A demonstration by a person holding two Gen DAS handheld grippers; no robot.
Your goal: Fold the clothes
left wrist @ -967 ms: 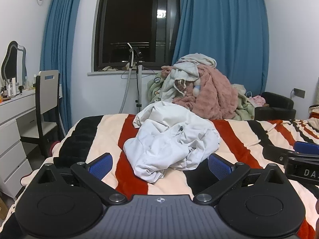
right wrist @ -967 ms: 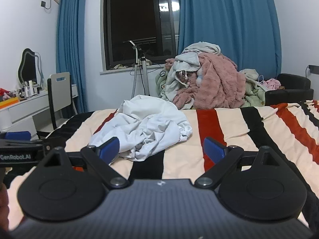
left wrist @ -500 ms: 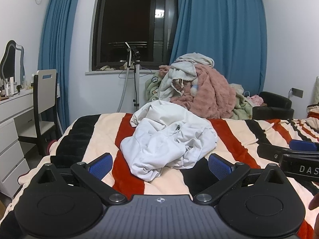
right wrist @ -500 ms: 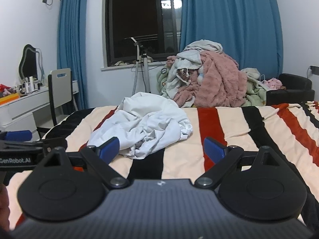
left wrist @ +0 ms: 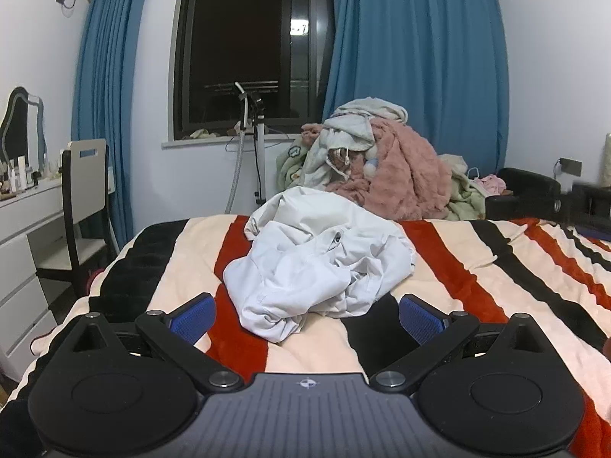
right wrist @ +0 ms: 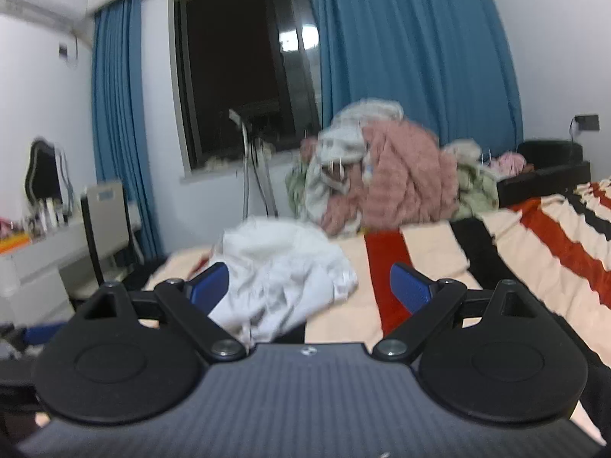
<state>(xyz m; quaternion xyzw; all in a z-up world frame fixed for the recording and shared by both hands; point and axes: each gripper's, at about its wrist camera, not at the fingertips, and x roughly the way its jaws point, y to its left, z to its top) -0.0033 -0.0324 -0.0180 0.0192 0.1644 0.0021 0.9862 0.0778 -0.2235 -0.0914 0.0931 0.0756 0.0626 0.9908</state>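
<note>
A crumpled white garment lies in a heap on the striped bed blanket. It also shows, blurred, in the right wrist view. My left gripper is open and empty, just short of the garment's near edge. My right gripper is open and empty, with the garment's right part between its blue pads. The right gripper shows at the far right of the left wrist view. A pile of pink, white and green clothes sits beyond the bed's far edge.
A white dresser with a mirror and a chair stand at the left. A garment steamer pole stands under the dark window. A black armchair is at the back right. Blue curtains hang on both sides.
Both grippers have moved forward toward the white garment. The right gripper has risen and swung left, blurring its view and leaving only its edge in the left wrist view.
</note>
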